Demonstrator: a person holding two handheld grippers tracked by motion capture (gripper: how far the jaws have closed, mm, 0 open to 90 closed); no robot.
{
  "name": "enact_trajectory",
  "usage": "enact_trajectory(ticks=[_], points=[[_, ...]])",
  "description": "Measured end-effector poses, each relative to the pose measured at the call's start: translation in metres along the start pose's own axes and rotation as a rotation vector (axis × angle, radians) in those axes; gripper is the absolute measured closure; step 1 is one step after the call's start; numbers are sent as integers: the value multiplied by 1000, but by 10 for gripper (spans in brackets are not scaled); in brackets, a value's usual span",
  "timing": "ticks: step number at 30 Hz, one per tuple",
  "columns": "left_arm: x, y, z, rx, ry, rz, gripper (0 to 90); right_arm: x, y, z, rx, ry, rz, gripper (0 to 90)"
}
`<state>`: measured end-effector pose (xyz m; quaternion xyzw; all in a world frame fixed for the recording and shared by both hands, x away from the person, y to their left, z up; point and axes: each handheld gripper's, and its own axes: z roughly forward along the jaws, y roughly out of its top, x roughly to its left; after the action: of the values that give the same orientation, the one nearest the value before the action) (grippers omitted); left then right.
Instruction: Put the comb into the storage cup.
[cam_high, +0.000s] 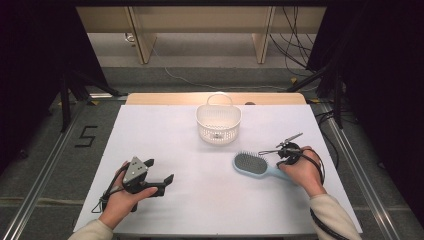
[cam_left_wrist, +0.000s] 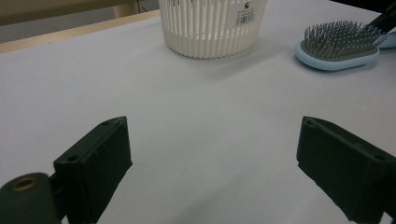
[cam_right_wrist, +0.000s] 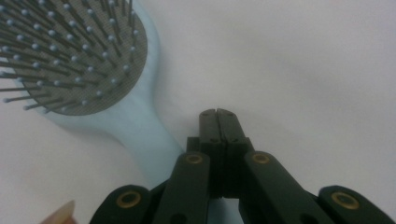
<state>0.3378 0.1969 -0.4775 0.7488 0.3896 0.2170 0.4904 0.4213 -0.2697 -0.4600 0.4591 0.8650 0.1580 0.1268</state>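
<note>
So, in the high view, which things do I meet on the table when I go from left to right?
left gripper → white basket → hairbrush → right gripper

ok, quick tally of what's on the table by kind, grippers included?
Baskets: 1, the white basket, far centre.
Hairbrushes: 1, the light blue hairbrush, bristles up.
Grippers: 2, the left gripper with jaws apart, the right gripper with jaws together beside the brush handle.
Total: 4
</note>
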Motion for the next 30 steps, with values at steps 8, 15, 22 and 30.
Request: enact_trajectory(ticks=[8, 15, 22, 30], points=[[0, 0, 0, 0, 2, 2, 96, 9, -8, -5, 15, 31, -12, 900], [0, 0, 0, 0, 2, 3, 97, 15, -15, -9, 27, 48, -24, 900], [0, 0, 0, 0, 2, 3, 98, 20, -19, -11, 36, 52, -43, 900], [0, 0, 0, 0, 3, 2, 98, 25, -20, -13, 44, 57, -55, 900]])
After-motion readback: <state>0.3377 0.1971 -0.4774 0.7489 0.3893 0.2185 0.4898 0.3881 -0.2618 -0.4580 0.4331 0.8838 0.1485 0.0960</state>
